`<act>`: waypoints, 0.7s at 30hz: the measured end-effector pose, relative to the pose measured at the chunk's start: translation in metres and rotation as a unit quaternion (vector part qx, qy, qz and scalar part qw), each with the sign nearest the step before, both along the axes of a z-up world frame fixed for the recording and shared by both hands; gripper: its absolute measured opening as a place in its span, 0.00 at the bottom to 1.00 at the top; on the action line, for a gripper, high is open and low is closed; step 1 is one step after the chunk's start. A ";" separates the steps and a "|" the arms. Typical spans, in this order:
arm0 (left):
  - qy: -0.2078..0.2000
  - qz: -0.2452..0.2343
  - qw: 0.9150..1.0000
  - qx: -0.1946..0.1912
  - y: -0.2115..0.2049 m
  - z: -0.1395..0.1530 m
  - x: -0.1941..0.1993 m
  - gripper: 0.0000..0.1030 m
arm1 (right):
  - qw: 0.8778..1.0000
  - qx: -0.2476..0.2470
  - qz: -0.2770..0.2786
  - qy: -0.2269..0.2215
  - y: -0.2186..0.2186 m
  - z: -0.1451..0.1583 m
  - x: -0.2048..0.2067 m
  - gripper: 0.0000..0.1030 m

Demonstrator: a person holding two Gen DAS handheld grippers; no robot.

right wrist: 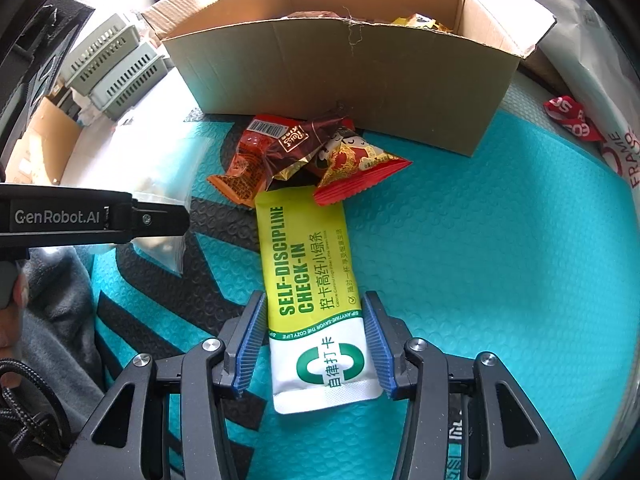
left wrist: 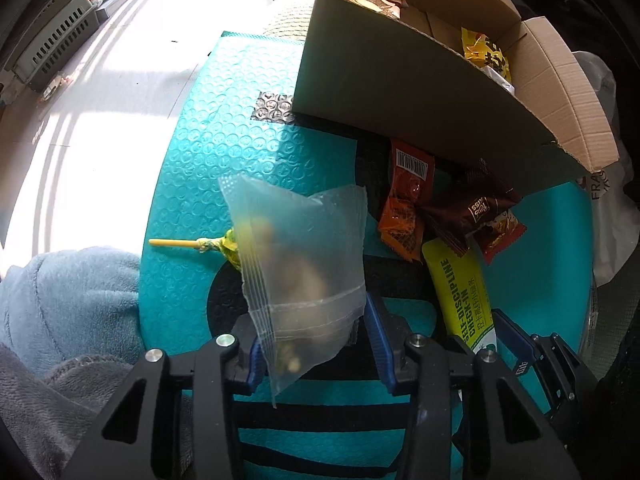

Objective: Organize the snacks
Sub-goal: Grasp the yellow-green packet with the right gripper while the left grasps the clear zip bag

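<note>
Behind the teal bubble mat (right wrist: 500, 240), an open cardboard box (right wrist: 340, 76) waits for snacks. Left gripper (left wrist: 316, 344) jaws clamp a clear zip bag (left wrist: 304, 264), lifted for boxing. Right gripper (right wrist: 314, 346) jaws straddle the yellow-green drink sachet (right wrist: 308, 280) on the mat; whether they are gripping it, I cannot tell.

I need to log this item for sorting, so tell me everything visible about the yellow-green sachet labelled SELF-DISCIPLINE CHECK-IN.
The sachet is a long flat glossy packet, yellow-green with a white end bearing a green logo. It lies flat on the teal mat, white end between the right gripper pads, which touch its edges. Its far end is tucked under the red snack packet.
</note>
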State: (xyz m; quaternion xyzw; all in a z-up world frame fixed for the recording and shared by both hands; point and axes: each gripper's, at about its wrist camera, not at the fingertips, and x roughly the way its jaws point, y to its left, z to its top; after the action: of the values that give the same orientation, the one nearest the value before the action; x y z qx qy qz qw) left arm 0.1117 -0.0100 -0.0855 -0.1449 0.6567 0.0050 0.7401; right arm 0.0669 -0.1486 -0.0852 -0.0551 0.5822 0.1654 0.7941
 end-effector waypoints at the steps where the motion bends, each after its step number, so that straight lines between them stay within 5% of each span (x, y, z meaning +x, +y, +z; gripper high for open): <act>1: -0.003 -0.001 1.000 0.001 0.000 0.001 -0.002 0.39 | 1.000 0.001 0.000 -0.001 0.000 0.001 -0.001 0.46; 21: -0.046 -0.027 0.998 -0.012 0.001 0.033 -0.040 0.31 | 0.998 0.051 -0.039 0.003 -0.025 0.013 -0.020 0.45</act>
State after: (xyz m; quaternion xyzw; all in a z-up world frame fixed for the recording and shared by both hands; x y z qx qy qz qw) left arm 0.0715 -0.0089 -0.0525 -0.1363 0.6257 -0.0299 0.7675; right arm 0.0467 -0.1738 -0.0726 0.0085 0.5768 0.1640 0.8002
